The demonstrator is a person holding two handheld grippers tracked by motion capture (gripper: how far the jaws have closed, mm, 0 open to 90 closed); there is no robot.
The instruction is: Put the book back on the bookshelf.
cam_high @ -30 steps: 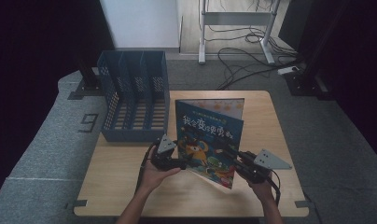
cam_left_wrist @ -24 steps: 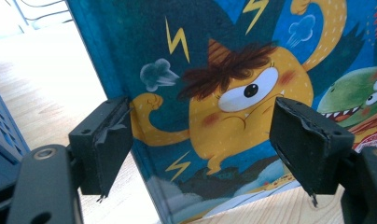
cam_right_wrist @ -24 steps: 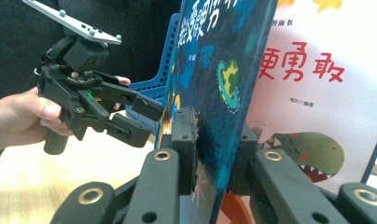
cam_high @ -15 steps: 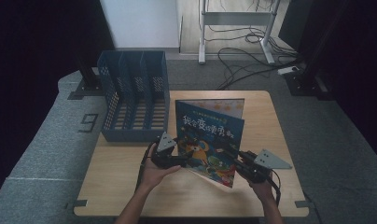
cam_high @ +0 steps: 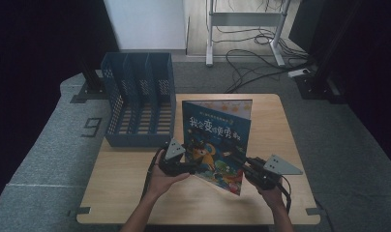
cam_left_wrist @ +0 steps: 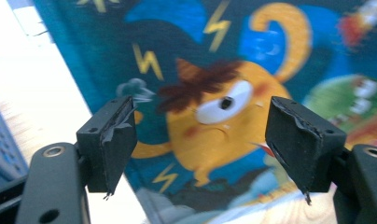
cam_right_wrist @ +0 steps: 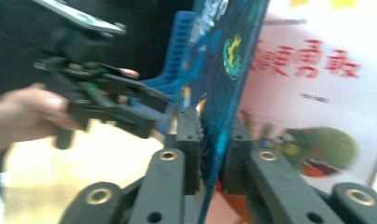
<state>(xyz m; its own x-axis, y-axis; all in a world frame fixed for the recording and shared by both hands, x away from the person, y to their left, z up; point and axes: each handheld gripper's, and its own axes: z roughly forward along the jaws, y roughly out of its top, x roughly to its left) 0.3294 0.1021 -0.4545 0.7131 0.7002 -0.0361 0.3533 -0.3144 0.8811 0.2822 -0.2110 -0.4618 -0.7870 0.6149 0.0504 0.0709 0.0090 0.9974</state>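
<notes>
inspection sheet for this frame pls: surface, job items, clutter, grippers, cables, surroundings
Surface: wooden table, bare where visible.
Job's things: picture book held upright, blue cover toward the person; blue file rack at the table's far left corner, its slots look empty.
Clutter: nothing seen.
Grippers: right gripper clamped on the book's edge; left gripper open in front of the cover, jaws just closing a little, pads not on the book.
Cables: one trails from each gripper; loose cables on the floor behind the table.
Surroundings: grey carpet, metal stand legs, dark curtains at both sides.
</notes>
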